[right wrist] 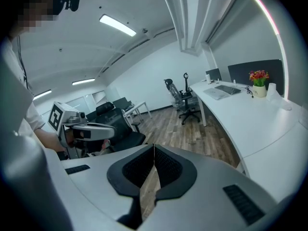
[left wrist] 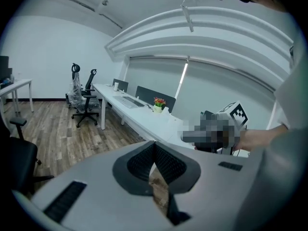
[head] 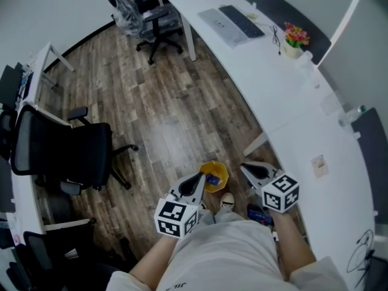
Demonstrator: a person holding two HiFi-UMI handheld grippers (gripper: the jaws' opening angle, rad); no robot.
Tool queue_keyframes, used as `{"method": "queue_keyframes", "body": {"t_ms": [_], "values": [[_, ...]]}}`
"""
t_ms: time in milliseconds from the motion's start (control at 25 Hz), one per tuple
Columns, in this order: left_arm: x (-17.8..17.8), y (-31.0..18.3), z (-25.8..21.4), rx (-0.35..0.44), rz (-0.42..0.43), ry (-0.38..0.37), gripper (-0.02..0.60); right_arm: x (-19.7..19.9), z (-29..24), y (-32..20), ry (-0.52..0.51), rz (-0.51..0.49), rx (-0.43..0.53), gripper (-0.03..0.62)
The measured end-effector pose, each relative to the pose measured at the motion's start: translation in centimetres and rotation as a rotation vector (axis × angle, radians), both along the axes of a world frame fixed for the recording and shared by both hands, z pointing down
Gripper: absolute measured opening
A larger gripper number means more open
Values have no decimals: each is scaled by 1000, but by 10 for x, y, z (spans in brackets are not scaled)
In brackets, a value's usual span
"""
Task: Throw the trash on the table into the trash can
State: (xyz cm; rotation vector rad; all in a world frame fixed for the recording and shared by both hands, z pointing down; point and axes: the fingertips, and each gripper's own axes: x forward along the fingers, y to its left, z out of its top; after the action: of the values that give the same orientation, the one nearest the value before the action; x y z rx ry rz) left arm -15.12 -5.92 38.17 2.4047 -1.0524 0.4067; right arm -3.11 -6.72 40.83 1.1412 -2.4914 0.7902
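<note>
The left gripper and right gripper are both pressed together, empty; the small tan paper scrap on the long white table looks light and flimsy, best pinched at its edge

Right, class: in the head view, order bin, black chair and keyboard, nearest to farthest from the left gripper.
1. Bin, right beside the left gripper.
2. Black chair, off to its left.
3. Keyboard, on the desk, far end.

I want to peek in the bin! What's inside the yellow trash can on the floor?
A blue thing lies inside the yellow trash can. The left hand-held gripper covers one side of its opening, so whatever lies under there cannot be seen.
</note>
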Motion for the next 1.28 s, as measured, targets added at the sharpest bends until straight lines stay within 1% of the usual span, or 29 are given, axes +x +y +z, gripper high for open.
{"method": "queue_keyframes", "body": {"t_ms": [160, 280, 440, 560, 760, 920, 1120, 1280], "values": [[2, -3, -1, 7, 4, 5, 0, 5, 1, 2, 4, 10, 1, 34], [8, -5, 0, 7, 25, 5, 0, 11, 2, 3, 3, 32, 3, 34], [21, -6, 1, 10, 80, 8, 0, 24, 0, 7, 10, 80, 11, 34], [43, -3, 2, 9, 141, 15, 0, 46, -1, 16, 27, 142, 11, 34], [92, 7, 4, -3, 285, 47, 0, 105, 1, 41, 49, 305, 2, 34], [137, 14, 3, 2, 385, 46, 0, 162, 2, 70, 60, 452, -4, 34], [188, 28, -1, 2, 450, 56, 0, 231, 15, 112, 71, 591, -29, 34], [224, 40, 6, -8, 492, 39, 0, 283, 27, 138, 75, 683, -51, 34]]}}
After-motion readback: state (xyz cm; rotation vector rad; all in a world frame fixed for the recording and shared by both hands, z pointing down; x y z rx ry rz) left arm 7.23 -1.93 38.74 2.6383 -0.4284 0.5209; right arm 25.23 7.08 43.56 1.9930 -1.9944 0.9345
